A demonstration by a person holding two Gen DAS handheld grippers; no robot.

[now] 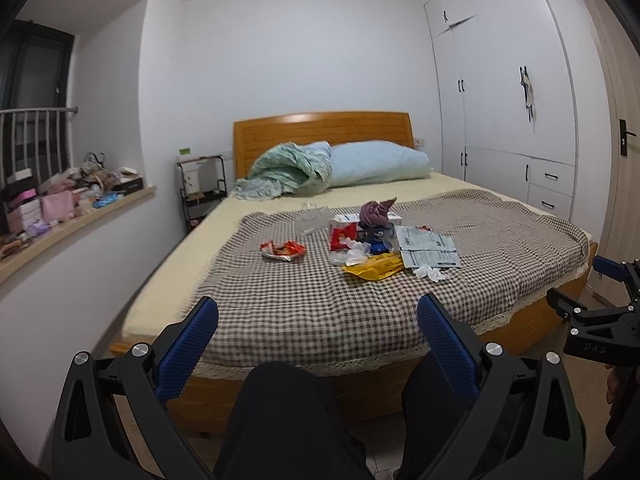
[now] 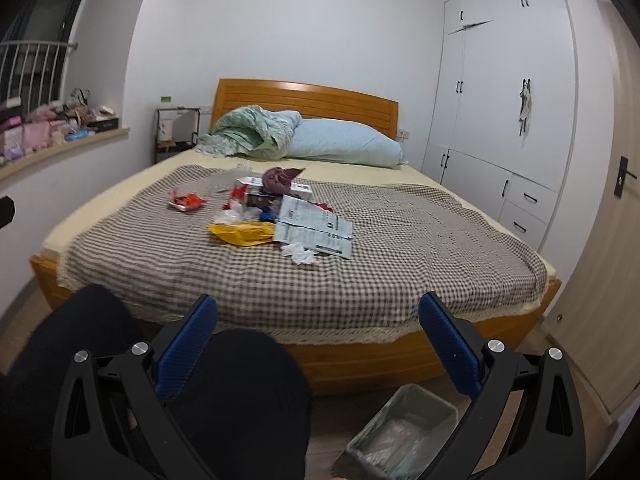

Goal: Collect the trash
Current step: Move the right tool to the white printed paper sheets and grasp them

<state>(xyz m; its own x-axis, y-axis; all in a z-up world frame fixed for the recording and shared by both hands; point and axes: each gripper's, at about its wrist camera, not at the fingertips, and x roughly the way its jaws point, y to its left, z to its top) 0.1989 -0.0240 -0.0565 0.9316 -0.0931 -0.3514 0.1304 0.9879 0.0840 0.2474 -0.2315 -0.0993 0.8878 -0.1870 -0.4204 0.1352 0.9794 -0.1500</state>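
Left tool: our left tool (image 1: 318, 312) has its blue-padded fingers spread wide and holds nothing; it hangs short of the foot of the bed, above dark-trousered knees (image 1: 288, 400).
Right tool: our right tool (image 2: 318, 312) is likewise spread wide and empty, also short of the bed's foot.
Bed: the wooden-framed bed with a brown-and-white checked cover (image 2: 400, 248) lies straight ahead of both tools.
Trash: we see the pile well beyond the fingertips, mid-cover: a crumpled yellow plastic bag (image 1: 374, 267), a printed grey-white paper sheet (image 1: 428, 252), crumpled white tissue (image 1: 431, 273) nearest the right tool, a red-and-white carton (image 1: 342, 234), and a crushed red foil wrapper (image 1: 282, 250) apart to the left.
Purple item: a purple crumpled cloth-like lump (image 1: 374, 213) sits on top of the pile; we cannot tell what it is.
Bin: a grey rectangular waste bin with a clear liner (image 2: 404, 428) stands on the floor just below the right tool, beside the bed's foot.
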